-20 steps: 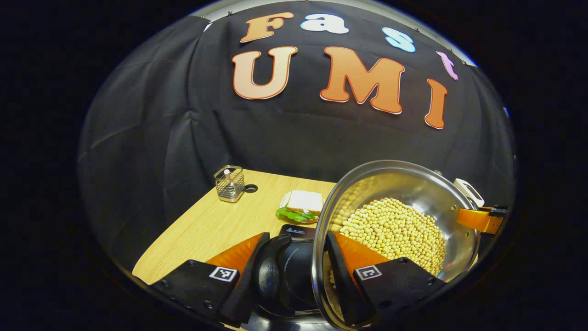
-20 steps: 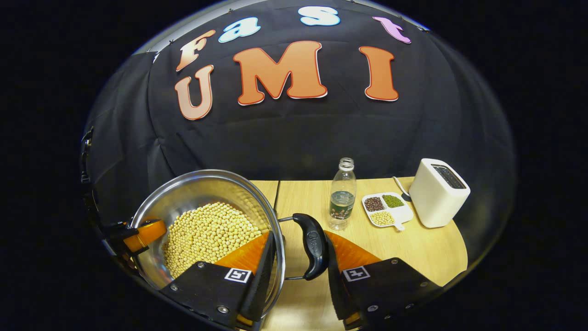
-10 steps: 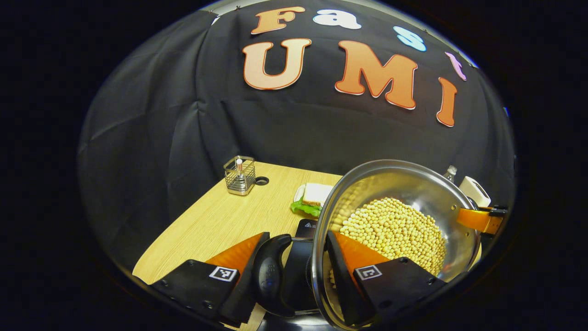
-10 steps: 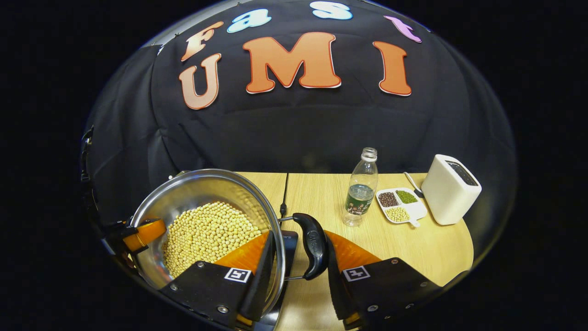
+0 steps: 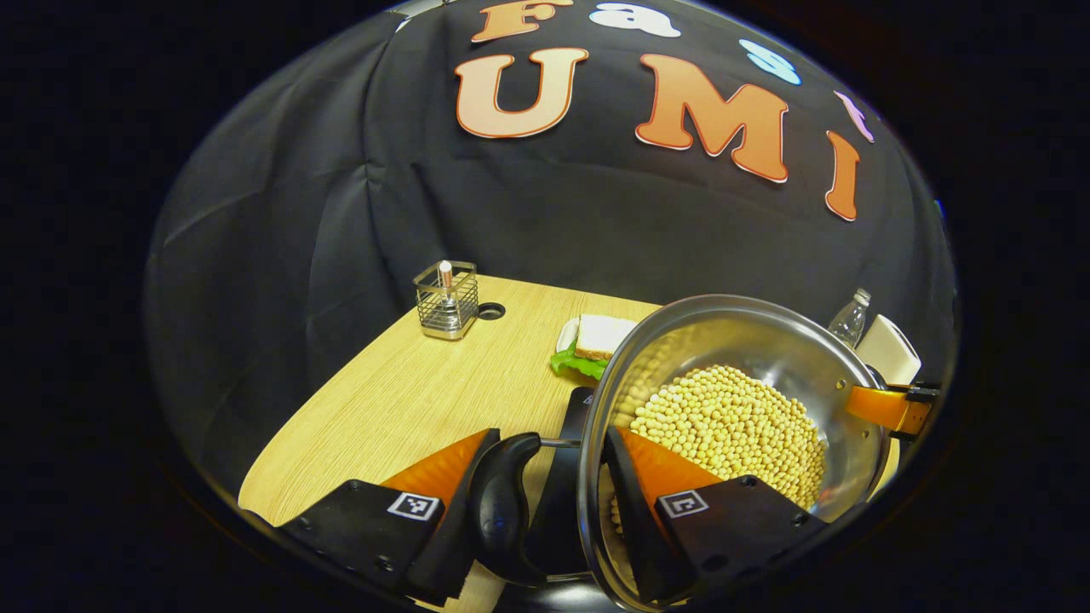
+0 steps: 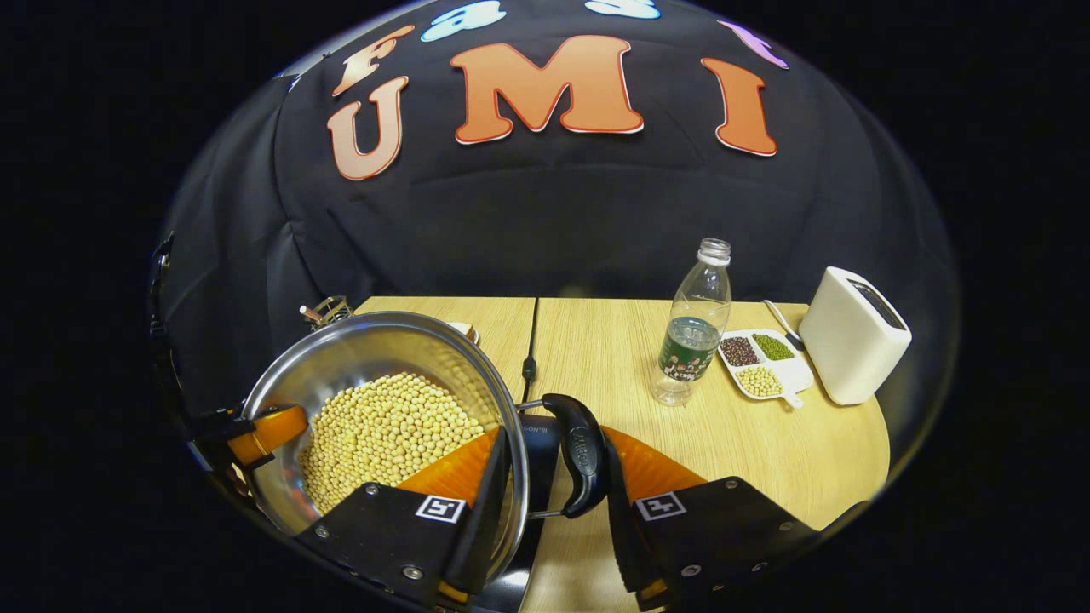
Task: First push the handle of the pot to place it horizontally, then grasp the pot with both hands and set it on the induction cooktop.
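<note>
On wooden table [image 6: 766, 451]: pot [image 6: 358, 358] (gripper-held).

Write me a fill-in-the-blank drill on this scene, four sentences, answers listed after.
1. The pot is filled with pale yellow ____.
2. In the right gripper view, the clear bottle stands upright and has no ____ on its neck.
3. The white toaster stands beside a tray divided into ____ compartments.
4. The sandwich has green ____ under its bread.

Missing words: beans; cap; three; lettuce
</note>
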`<state>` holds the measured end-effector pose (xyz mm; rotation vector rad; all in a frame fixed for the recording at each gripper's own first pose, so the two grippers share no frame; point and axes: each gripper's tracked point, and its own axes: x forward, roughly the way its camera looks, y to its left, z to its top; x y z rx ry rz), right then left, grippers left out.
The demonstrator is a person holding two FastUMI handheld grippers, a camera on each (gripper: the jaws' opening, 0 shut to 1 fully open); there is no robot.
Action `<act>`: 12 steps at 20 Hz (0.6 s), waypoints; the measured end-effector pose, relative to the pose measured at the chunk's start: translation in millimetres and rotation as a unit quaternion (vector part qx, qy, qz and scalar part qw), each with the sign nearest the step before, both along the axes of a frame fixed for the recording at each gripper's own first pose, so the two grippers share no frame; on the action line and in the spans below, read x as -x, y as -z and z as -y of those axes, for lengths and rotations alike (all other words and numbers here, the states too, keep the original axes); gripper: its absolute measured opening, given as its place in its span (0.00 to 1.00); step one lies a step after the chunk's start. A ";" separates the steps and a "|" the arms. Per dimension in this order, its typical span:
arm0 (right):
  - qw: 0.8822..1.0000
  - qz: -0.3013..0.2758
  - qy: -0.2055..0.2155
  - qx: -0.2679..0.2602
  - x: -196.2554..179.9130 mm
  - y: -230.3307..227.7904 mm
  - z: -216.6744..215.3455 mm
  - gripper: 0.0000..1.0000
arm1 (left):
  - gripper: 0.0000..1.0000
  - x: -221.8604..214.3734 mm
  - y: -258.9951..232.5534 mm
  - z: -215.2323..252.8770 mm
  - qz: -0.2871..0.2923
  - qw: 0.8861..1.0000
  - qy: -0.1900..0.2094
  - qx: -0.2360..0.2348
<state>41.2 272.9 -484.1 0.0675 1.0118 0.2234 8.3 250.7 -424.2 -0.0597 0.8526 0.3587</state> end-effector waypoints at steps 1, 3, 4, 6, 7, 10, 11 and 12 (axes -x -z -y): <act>1.000 -0.003 -0.002 0.002 0.4 2.9 -1.2 0.58 | 0.75 0.6 0.4 -0.5 -0.003 1.000 -0.002 0.002; 1.000 -0.009 -0.001 0.005 2.3 9.9 -3.0 0.58 | 0.79 0.9 0.1 -1.1 -0.008 1.000 -0.006 0.006; 1.000 -0.012 0.001 0.006 4.0 13.4 -2.7 0.58 | 0.76 0.1 -1.8 -1.2 -0.011 1.000 -0.011 0.009; 1.000 -0.017 0.001 0.011 6.8 18.9 -3.8 0.58 | 0.82 0.5 -1.4 -2.9 -0.019 1.000 -0.014 0.013; 1.000 -0.018 -0.001 0.015 7.8 20.2 -4.0 0.58 | 0.76 -0.1 -0.9 -2.7 -0.022 1.000 -0.015 0.015; 1.000 -0.021 0.003 0.015 8.7 24.0 -4.6 0.58 | 0.79 -1.1 -1.7 -3.2 -0.024 0.999 -0.015 0.015; 1.000 -0.023 0.003 0.016 9.0 25.2 -3.2 0.58 | 0.79 -1.0 -0.8 -2.8 -0.025 0.999 -0.013 0.015; 1.000 -0.025 0.004 0.017 10.2 25.9 -3.1 0.58 | 0.79 -1.8 -0.4 -3.4 -0.027 0.999 -0.013 0.015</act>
